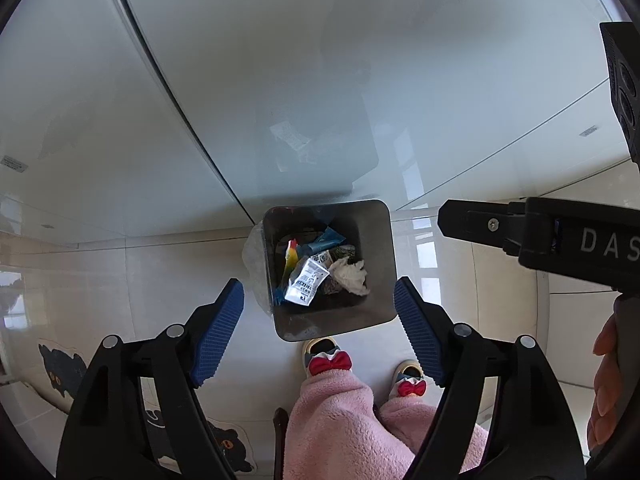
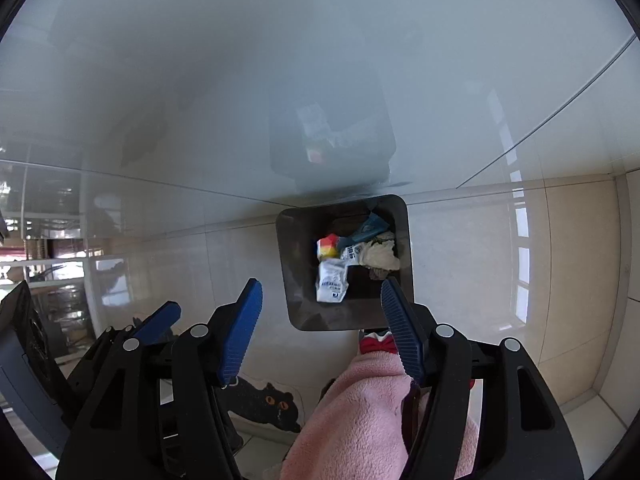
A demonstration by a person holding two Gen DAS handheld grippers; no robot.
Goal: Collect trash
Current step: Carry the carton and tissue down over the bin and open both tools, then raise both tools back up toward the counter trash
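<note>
- Bin (image 1: 380, 240), dark, square-mouthed, is seen from almost straight above on pale glossy floor tiles (image 1: 120, 280), set close against a white glossy cabinet front (image 1: 280, 80).
- Trash is found inside the bin: a white printed sachet (image 1: 306, 284), a crumpled white tissue (image 1: 352, 276), a blue wrapper (image 1: 326, 240) and a yellow-and-red wrapper (image 1: 291, 254).
- A bit of clear plastic film (image 1: 254, 264) is seen hanging outside the bin's left wall.
- Left gripper (image 1: 318, 322) is held above the bin, pointed steeply down; its blue ribbed pads (image 1: 218, 332) are spread wide apart, nothing is caught between them.
- Right gripper (image 2: 320, 326) is likewise held over the bin, pads (image 2: 240, 332) apart and empty; only the bin's near rim and the floor are framed between them.
- In the left wrist view the right gripper's black body is seen at the right edge, gripped by a hand (image 1: 606, 384).
- Pink fleece trouser legs (image 1: 340, 420) and slippers with red bows (image 1: 330, 362) are seen just below the bin.
- A black cat-shaped mat (image 2: 264, 404) is laid on the floor, left of the legs.
</note>
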